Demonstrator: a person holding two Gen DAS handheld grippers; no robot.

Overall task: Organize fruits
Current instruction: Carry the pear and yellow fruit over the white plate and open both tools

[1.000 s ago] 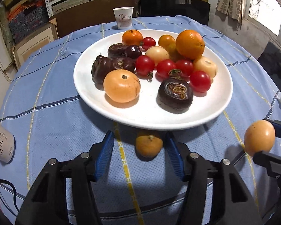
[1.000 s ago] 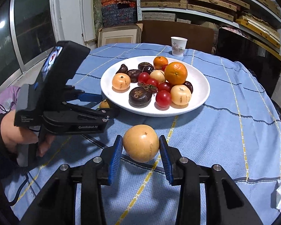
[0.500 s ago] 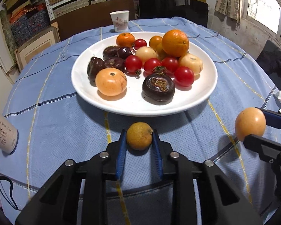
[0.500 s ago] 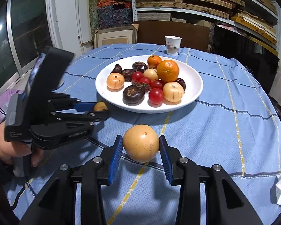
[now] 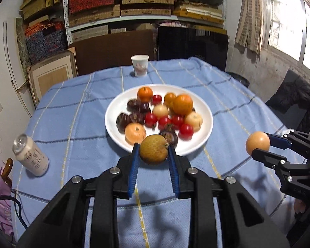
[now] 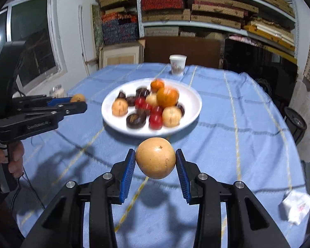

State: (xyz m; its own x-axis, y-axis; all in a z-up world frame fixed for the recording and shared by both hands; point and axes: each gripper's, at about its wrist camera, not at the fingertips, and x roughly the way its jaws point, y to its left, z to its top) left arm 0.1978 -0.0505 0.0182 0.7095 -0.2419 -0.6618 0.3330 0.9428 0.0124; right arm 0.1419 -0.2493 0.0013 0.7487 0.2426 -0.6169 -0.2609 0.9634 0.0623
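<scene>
My left gripper (image 5: 154,154) is shut on a small brownish-yellow fruit (image 5: 154,152) and holds it above the cloth, just before the near rim of the white plate (image 5: 115,105). The plate carries several fruits: oranges, red tomatoes, dark purple fruits and pale round ones. My right gripper (image 6: 155,161) is shut on a tan round fruit (image 6: 155,158), held in the air before the plate (image 6: 193,97). That gripper and its fruit (image 5: 257,142) also show at the right of the left wrist view. The left gripper (image 6: 77,102) shows at the left of the right wrist view.
A paper cup (image 5: 140,65) stands behind the plate. A drink can (image 5: 30,155) lies on the blue checked tablecloth (image 5: 72,107) at the left. A crumpled white tissue (image 6: 295,206) lies near the table's right edge. Shelves of boxes and dark panels stand behind the table.
My left gripper closed on the small brownish fruit on the cloth and lifted it off the table. Both grippers rose and pulled back from the plate, the right one still holding its fruit.
</scene>
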